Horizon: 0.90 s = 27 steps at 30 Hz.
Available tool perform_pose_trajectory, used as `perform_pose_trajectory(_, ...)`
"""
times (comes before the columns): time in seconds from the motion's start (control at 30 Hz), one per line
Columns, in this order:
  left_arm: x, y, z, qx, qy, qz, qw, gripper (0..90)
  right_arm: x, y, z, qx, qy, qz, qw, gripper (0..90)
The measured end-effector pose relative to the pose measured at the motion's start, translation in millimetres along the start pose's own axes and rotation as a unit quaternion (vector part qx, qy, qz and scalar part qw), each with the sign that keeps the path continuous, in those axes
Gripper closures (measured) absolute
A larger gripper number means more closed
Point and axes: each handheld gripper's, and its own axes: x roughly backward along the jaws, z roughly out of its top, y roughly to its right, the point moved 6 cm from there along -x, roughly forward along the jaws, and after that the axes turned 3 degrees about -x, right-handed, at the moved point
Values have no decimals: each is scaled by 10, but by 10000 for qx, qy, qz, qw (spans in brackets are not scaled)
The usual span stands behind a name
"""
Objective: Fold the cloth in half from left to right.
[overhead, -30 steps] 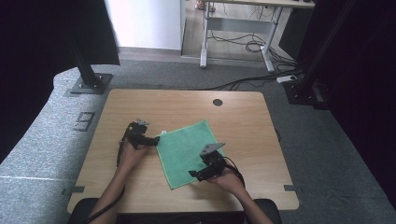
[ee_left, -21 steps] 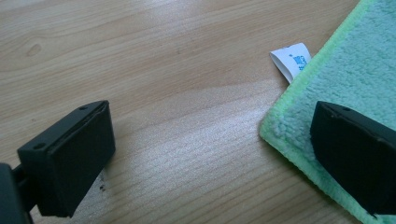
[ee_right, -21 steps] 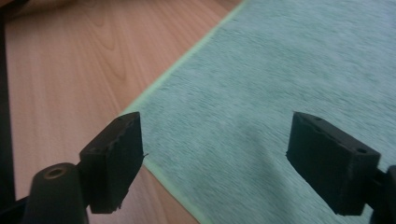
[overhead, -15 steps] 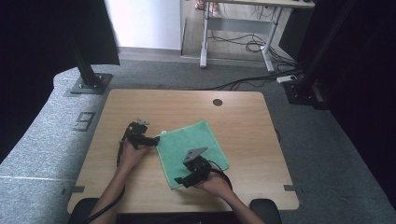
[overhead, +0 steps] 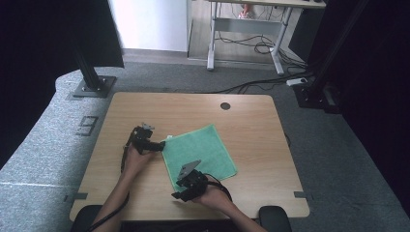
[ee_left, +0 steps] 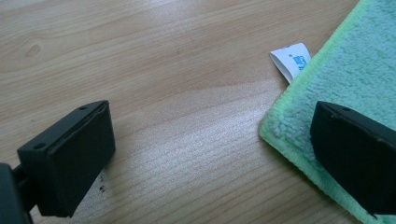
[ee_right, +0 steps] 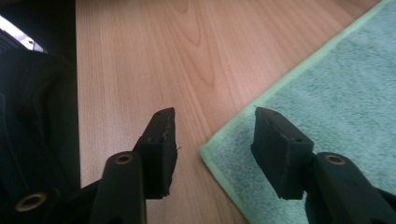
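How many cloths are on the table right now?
1. A green cloth lies flat near the middle of the wooden table, between the left gripper at its left corner and the right gripper at its near corner. Nothing seems hidden beneath it.

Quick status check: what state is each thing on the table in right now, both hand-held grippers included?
Green cloth: spread flat on the table, unfolded, set at an angle.
White tag: sticking out from the cloth's edge, lying on the wood.
Left hand-held gripper: open wide, one jaw over the cloth's corner.
Right hand-held gripper: jaws have just been closing, partly open astride the cloth's near corner, not yet pinching.
Table: bare wood around the cloth.
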Motion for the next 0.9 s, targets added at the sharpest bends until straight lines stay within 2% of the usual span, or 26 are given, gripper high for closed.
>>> perform_pose_trajectory(0.17,-1,0,1,-5,1,-2,10000,8,-83,-17,-61,204,-265,-222,9992,603)
perform_pose_trajectory(0.27,0,0,1,-16,7,-12,10000,9,-77,-9,-61,169,-289,-437,9985,701)
perform_pose_trajectory(0.33,10,16,3,-92,68,-80,9999,36,-76,-5,-59,165,-303,-580,9977,759)
perform_pose_trajectory(0.4,32,48,6,-254,187,-225,9993,125,-76,1,-58,153,-303,-638,9974,803)
perform_pose_trajectory(0.5,66,112,5,-519,349,-484,9969,323,-73,19,-59,85,-280,-633,9976,833)
perform_pose_trajectory(0.6,82,172,5,-649,421,-646,9949,529,-72,21,-59,49,-281,-601,9978,846)
perform_pose_trajectory(0.7,86,226,10,-639,427,-820,9937,749,-76,17,-55,76,-291,-619,9976,848)
perform_pose_trajectory(0.77,86,240,16,-582,397,-939,9931,837,-79,13,-51,83,-304,-625,9975,849)
perform_pose_trajectory(0.9,97,199,19,-451,312,-1011,9934,857,-93,-16,-19,126,-254,-504,9983,865)
